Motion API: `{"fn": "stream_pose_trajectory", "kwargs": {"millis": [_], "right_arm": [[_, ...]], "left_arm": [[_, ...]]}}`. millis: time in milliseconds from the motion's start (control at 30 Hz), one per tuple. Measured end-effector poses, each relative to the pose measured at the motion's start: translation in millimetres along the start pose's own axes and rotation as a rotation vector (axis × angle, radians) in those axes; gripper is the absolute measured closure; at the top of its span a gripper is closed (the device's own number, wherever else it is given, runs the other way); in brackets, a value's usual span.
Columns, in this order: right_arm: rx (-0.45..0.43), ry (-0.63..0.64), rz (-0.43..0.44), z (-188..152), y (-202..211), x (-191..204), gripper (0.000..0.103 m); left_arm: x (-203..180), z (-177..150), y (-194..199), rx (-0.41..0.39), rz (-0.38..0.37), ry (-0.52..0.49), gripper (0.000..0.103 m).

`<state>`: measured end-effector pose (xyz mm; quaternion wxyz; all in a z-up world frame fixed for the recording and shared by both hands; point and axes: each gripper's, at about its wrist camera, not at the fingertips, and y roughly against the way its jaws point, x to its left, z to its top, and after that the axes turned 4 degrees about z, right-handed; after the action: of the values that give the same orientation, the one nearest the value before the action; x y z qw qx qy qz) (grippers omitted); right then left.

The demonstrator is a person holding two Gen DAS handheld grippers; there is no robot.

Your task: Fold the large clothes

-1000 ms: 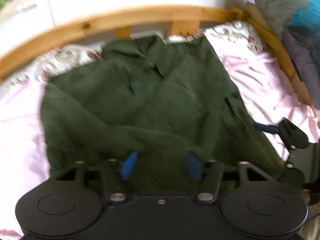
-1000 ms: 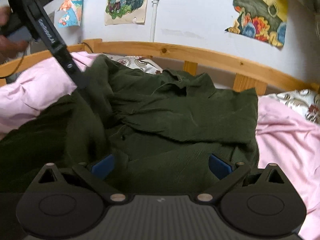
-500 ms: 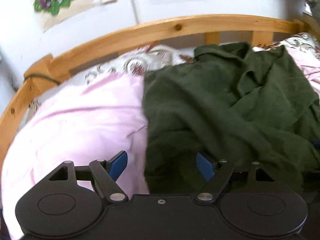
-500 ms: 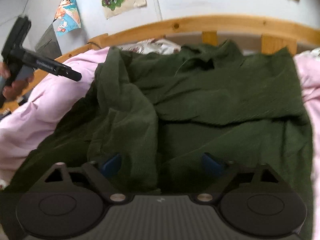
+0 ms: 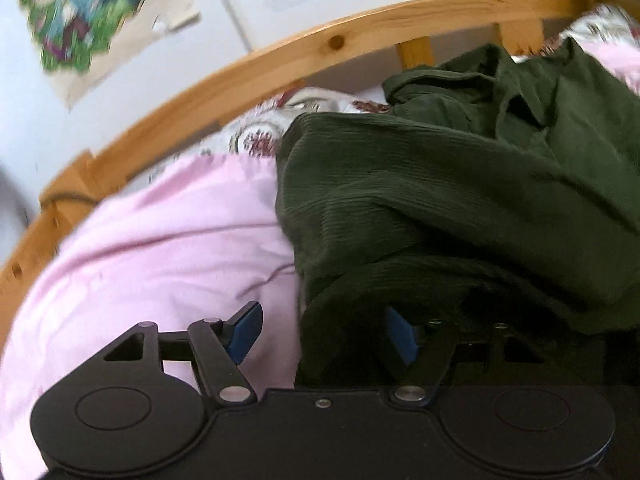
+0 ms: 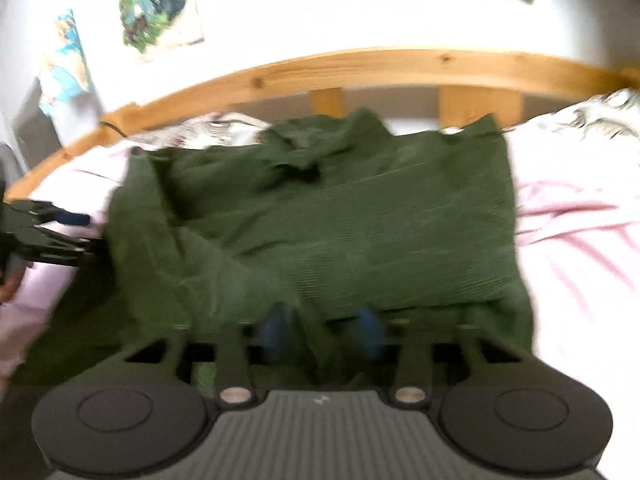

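Observation:
A dark green collared shirt (image 5: 440,200) lies spread on the bed, its collar toward the wooden rail. My left gripper (image 5: 324,334) sits low at the shirt's left edge; its jaws are closing, with the edge of the cloth between the blue pads (image 5: 248,332) and the right pad half under the fabric. In the blurred right wrist view the shirt (image 6: 360,232) fills the middle. My right gripper (image 6: 320,330) is at its near hem, jaws closing around a raised fold, pads still apart. The left gripper (image 6: 90,234) shows there at the far left, held by a hand.
A pink sheet (image 5: 160,248) covers the bed on both sides of the shirt (image 6: 580,240). A curved wooden bed rail (image 5: 280,64) runs behind, with patterned bedding (image 5: 260,136) beneath it. Posters (image 5: 92,12) hang on the white wall.
My left gripper came down from above the shirt to its left edge on the bed. The lifted left part of the shirt dropped flat. My right gripper's jaws narrowed around a fold.

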<state>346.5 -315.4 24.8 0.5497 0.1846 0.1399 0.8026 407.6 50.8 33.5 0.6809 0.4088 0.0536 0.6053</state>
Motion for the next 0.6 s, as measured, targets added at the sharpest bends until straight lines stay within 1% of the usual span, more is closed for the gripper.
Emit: {"fn": "stream_pose_trajectory", "kwargs": {"millis": [33,67,100,233,267,300,333,433,500,533,600], "right_arm": [[0.007,-0.006,0.017,-1,5,-2,0.043],[0.018,-0.02,0.026,-3,9,-2,0.038],[0.034,-0.039,0.039,-4,13,-3,0.036],[0.13,-0.146,0.153,-24,22,0,0.036],[0.145,-0.153,0.167,-27,20,3,0.036],[0.149,-0.133,0.155,-33,20,8,0.036],[0.14,-0.079,0.127,-37,19,16,0.036],[0.102,0.199,0.023,-45,11,50,0.036],[0.088,0.332,0.003,-48,2,69,0.036],[0.083,0.358,0.01,-46,-1,74,0.036],[0.058,0.325,0.07,-37,-3,75,0.036]], "left_arm": [[-4,-2,1,-0.018,0.018,-0.027,0.03],[-7,-4,1,-0.037,0.035,-0.057,0.029],[-9,-5,3,-0.053,0.046,-0.078,0.029],[-17,-9,4,-0.099,0.085,-0.141,0.028],[-19,-10,4,-0.105,0.093,-0.154,0.028],[-22,-11,3,-0.11,0.103,-0.173,0.028],[-24,-12,3,-0.114,0.112,-0.191,0.028],[-32,-14,0,-0.118,0.137,-0.246,0.028],[-36,-14,-1,-0.122,0.151,-0.265,0.028],[-37,-14,-1,-0.125,0.158,-0.268,0.028],[-39,-13,-3,-0.127,0.168,-0.275,0.029]]}}
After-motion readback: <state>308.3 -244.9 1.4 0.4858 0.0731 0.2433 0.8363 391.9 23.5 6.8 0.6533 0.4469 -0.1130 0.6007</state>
